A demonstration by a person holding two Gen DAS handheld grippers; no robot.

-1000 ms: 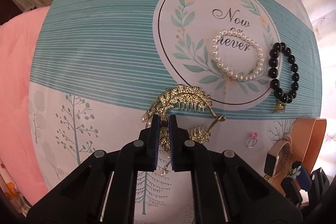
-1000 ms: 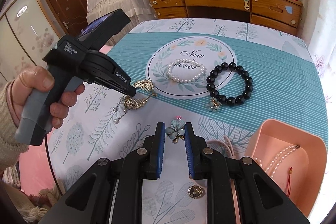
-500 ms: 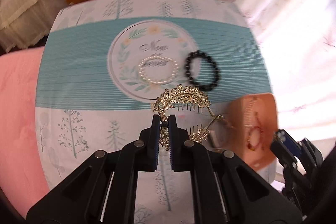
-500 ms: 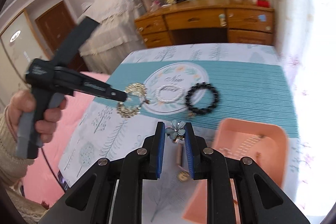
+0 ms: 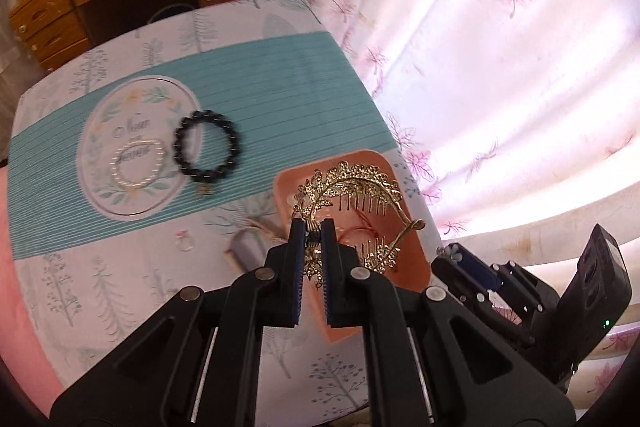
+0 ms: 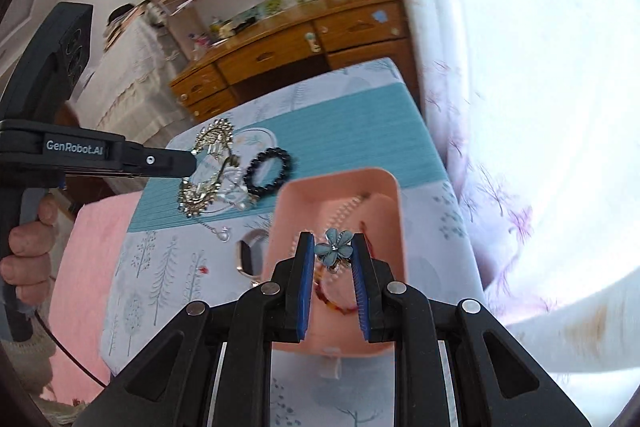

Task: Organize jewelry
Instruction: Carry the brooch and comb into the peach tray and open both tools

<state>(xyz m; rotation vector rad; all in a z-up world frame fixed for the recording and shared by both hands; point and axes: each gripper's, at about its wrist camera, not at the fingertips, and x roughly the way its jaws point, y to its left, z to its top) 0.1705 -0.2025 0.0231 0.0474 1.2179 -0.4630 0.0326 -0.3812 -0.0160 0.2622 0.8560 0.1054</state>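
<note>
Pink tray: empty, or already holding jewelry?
Holding jewelry: the pink tray contains a pearl strand and a red cord.

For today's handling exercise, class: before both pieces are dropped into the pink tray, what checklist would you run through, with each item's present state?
1. Left hand-held gripper grips the gold hair comb: ok.
2. Right hand-held gripper grips the blue flower clip: ok.
3. Flower clip above the pink tray: ok.
4. Comb fully above the tray: cannot tell; the two views disagree.
5. Room in the tray beside the pearl strand: ok.
6. Black bead bracelet and pearl bracelet clear of the drop path: ok.
</note>
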